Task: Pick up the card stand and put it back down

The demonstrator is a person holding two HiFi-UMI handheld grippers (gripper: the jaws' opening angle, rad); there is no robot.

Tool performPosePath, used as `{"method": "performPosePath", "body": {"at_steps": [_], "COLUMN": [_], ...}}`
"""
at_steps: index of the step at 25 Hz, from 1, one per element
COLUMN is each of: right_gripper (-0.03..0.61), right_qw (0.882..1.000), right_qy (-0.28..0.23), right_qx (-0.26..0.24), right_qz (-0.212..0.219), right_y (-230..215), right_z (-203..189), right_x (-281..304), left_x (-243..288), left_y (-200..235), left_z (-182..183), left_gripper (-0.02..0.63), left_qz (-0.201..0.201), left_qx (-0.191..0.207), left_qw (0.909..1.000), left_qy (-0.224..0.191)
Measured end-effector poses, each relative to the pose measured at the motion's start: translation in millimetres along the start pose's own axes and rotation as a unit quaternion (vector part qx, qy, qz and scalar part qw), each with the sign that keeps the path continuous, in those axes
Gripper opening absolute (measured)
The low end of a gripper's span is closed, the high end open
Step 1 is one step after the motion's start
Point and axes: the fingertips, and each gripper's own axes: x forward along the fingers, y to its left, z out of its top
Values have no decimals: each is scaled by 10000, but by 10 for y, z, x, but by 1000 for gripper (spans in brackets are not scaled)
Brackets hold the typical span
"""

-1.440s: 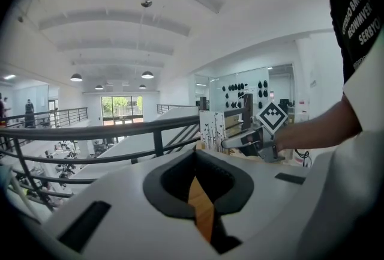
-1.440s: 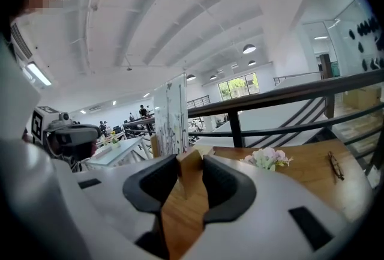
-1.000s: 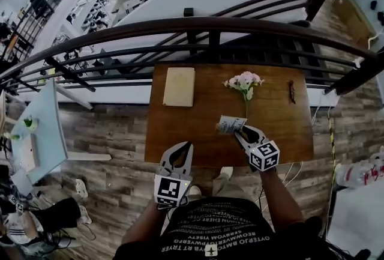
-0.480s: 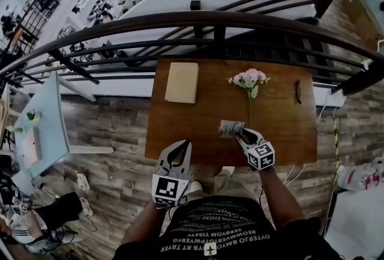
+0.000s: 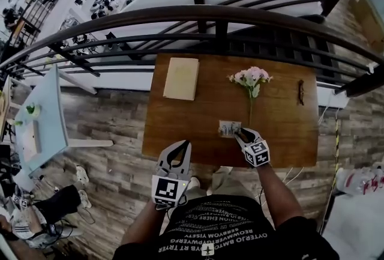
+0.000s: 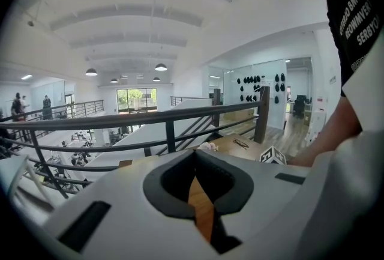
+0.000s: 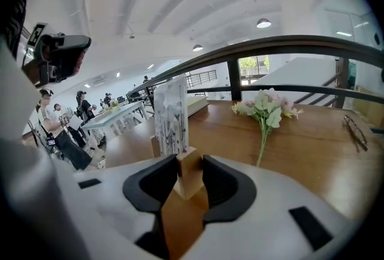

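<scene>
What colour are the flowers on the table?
The flowers are pale pink with green leaves, clearest in the right gripper view.

The right gripper point(image 5: 240, 133) has come down toward the table point(image 5: 282, 126) and looks smaller in the head view than a second ago. It brings the card stand point(image 5: 230, 128) down with it. The stand was raised and tilted with its card askew. It now sits low and square, close to the table's near edge. Whether its base touches the wood cannot be told.

Open-plan office mezzanine, dark railing point(image 5: 180, 11), desks point(image 7: 117, 111) and people point(image 7: 48, 111) downstairs, pendant lamps point(image 6: 161, 66) overhead
</scene>
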Motion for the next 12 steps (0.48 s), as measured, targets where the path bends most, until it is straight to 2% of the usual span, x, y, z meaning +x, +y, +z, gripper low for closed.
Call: {"method": "performPosePath", "body": {"at_steps": [12], "right_gripper": [141], "right_qw": [10000], "right_qy": [35], "right_qx": [-53], "right_qz": [73], "right_y": [-28], "right_z": [-251], "right_x": [178], "left_x": [-2], "left_y": [-36], "left_z": [-72], "left_gripper": [24], "left_qz": [113], "left_qx": [60], "left_qw": [9998], "left_qy": [177]}}
